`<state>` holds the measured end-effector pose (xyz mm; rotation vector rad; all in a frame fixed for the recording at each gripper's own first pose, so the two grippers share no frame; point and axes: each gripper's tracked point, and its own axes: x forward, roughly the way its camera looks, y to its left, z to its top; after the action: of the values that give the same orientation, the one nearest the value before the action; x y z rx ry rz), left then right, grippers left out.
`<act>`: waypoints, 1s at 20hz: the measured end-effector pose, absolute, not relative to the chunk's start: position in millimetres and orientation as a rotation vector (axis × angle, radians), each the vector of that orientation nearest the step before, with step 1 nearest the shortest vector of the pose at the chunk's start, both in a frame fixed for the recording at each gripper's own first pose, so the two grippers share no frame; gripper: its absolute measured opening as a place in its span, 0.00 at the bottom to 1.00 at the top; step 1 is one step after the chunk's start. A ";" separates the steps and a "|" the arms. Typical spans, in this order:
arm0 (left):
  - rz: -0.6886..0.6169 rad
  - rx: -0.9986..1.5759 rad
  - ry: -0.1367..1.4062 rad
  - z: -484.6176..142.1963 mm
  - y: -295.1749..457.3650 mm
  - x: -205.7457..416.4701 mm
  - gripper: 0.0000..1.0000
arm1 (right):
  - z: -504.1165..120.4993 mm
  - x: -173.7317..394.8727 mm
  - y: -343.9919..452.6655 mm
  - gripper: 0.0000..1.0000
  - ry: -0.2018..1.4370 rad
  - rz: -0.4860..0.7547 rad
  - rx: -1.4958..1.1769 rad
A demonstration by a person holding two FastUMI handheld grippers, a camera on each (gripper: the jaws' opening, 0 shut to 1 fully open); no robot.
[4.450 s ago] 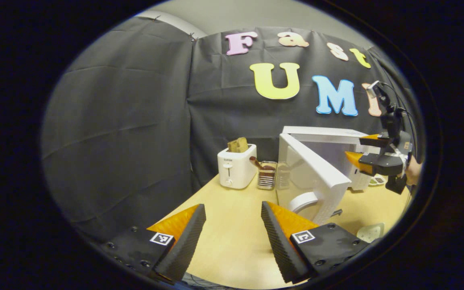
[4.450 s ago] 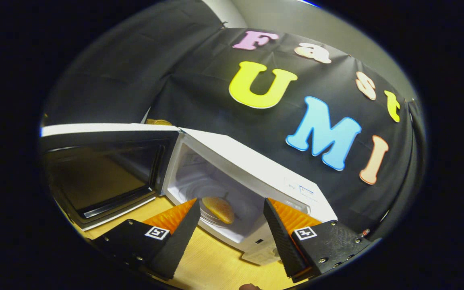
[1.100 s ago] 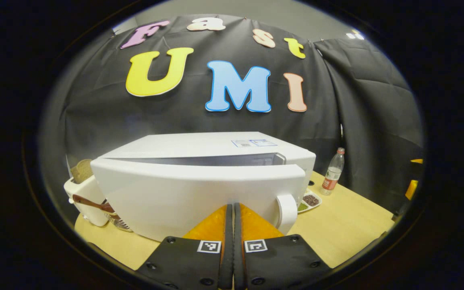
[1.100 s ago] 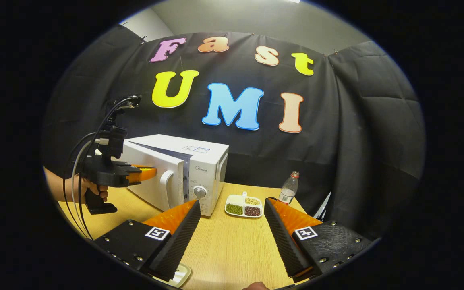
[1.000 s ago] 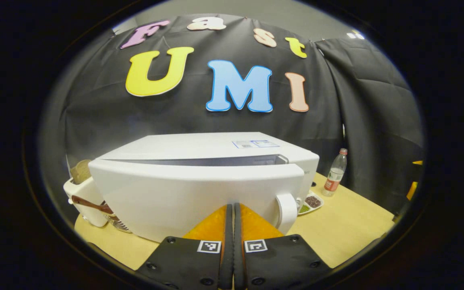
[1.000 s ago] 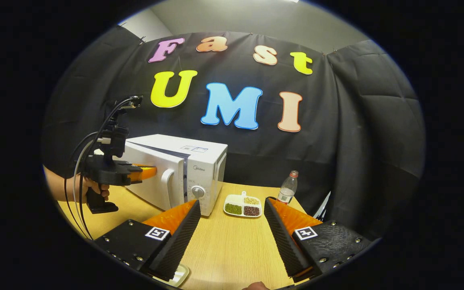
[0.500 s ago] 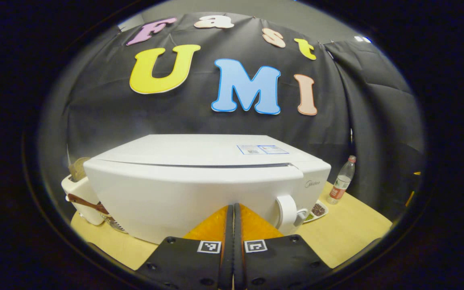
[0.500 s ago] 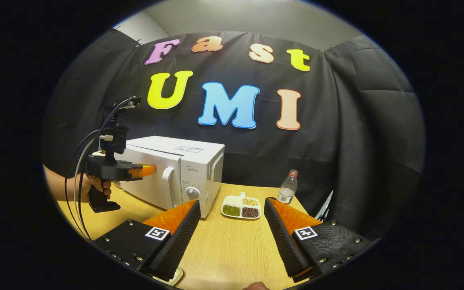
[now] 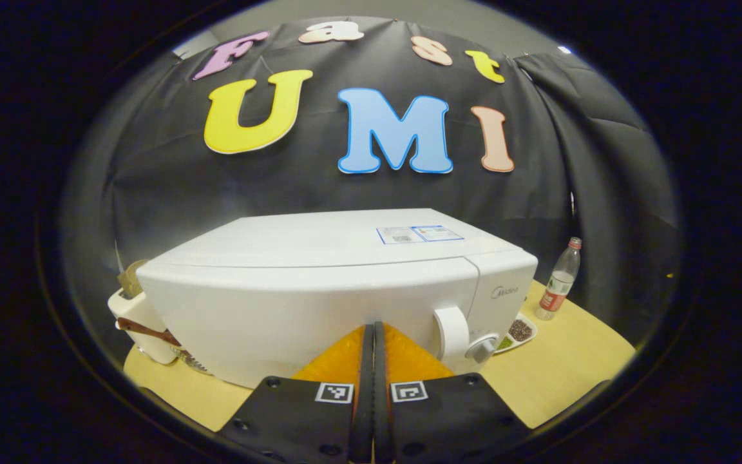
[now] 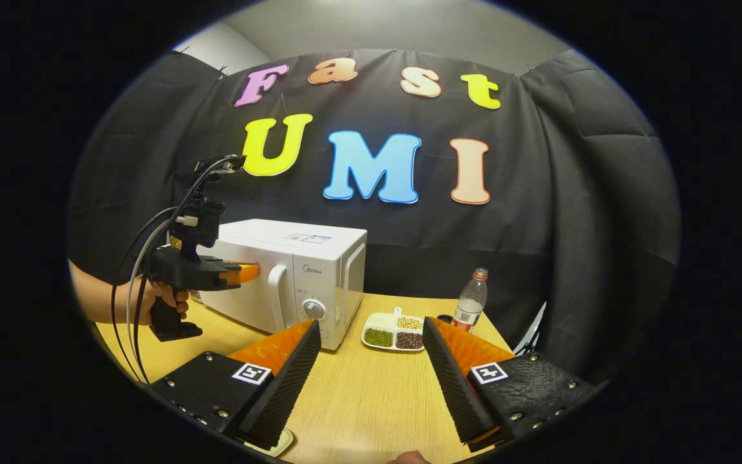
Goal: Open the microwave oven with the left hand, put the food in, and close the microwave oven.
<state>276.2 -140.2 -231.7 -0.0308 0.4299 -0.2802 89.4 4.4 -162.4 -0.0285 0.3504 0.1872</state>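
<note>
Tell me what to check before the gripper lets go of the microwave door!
1. Microwave door flush with the body: ok, no gap shows along its top edge.
2. Left gripper fingers together, tips at the door: ok, though whether they touch it cannot be told.
3. Food inside: cannot tell, the door hides it.
4. Right gripper out of the way: ok, open, over the table, away from the door.
5. Sectioned dish and bottle away from the door: ok, both stand to the right of the microwave.
</note>
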 end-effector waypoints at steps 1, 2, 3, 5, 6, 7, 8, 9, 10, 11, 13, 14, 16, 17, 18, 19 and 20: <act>-0.286 -0.039 0.414 -225.2 -142.0 272.1 0.07 | -159.2 89.4 6.3 0.97 0.338 0.179 -0.029; -0.286 -0.042 0.402 -220.2 -139.9 266.0 0.07 | -156.7 90.0 7.4 0.97 0.330 0.172 -0.027; -0.285 -0.050 0.395 -215.0 -136.9 257.2 0.07 | -153.7 89.0 9.6 0.97 0.327 0.169 -0.021; -0.282 -0.072 0.375 -202.1 -129.5 240.8 0.07 | -149.8 81.6 14.1 0.97 0.324 0.167 -0.011; -0.277 -0.074 0.359 -194.1 -123.3 231.1 0.07 | -146.1 79.2 17.7 0.97 0.320 0.166 -0.010; -0.274 -0.075 0.341 -184.4 -117.1 221.7 0.07 | -141.4 76.2 21.6 0.97 0.313 0.163 -0.012; -0.271 -0.074 0.324 -177.0 -109.2 211.7 0.07 | -137.6 73.0 24.1 0.97 0.307 0.157 -0.017; -0.264 -0.069 0.310 -167.5 -100.4 201.7 0.07 | -133.6 69.5 26.4 0.97 0.305 0.152 -0.023; -0.256 -0.064 0.297 -159.3 -91.8 191.0 0.07 | -129.1 64.5 29.6 0.97 0.301 0.149 -0.025; -0.249 -0.062 0.281 -149.9 -83.7 182.2 0.07 | -122.4 60.0 33.2 0.97 0.289 0.151 -0.023; -0.228 -0.050 0.238 -129.4 -67.6 165.8 0.07 | -110.6 48.2 41.2 0.97 0.276 0.155 -0.026; -0.219 -0.038 0.222 -121.2 -60.7 155.4 0.07 | -107.1 43.6 43.9 0.97 0.274 0.153 -0.028; -0.188 -0.003 0.197 -106.8 -42.7 137.1 0.07 | -95.6 31.4 51.1 0.97 0.258 0.151 -0.020; -0.175 0.013 0.183 -100.0 -36.0 126.5 0.07 | -91.6 26.0 54.4 0.97 0.252 0.150 -0.018; -0.169 0.028 0.170 -93.0 -32.7 115.3 0.07 | -88.1 18.3 54.2 0.97 0.246 0.147 -0.020; -0.171 0.040 0.157 -87.3 -29.9 104.5 0.07 | -85.4 12.8 57.4 0.97 0.242 0.146 -0.023; -0.175 0.050 0.150 -83.7 -27.9 93.2 0.07 | -84.3 7.1 60.5 0.97 0.242 0.144 -0.026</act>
<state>93.2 -27.9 -83.7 0.0503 0.1501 -0.1747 7.1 60.5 -84.3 -0.0257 0.2417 0.1441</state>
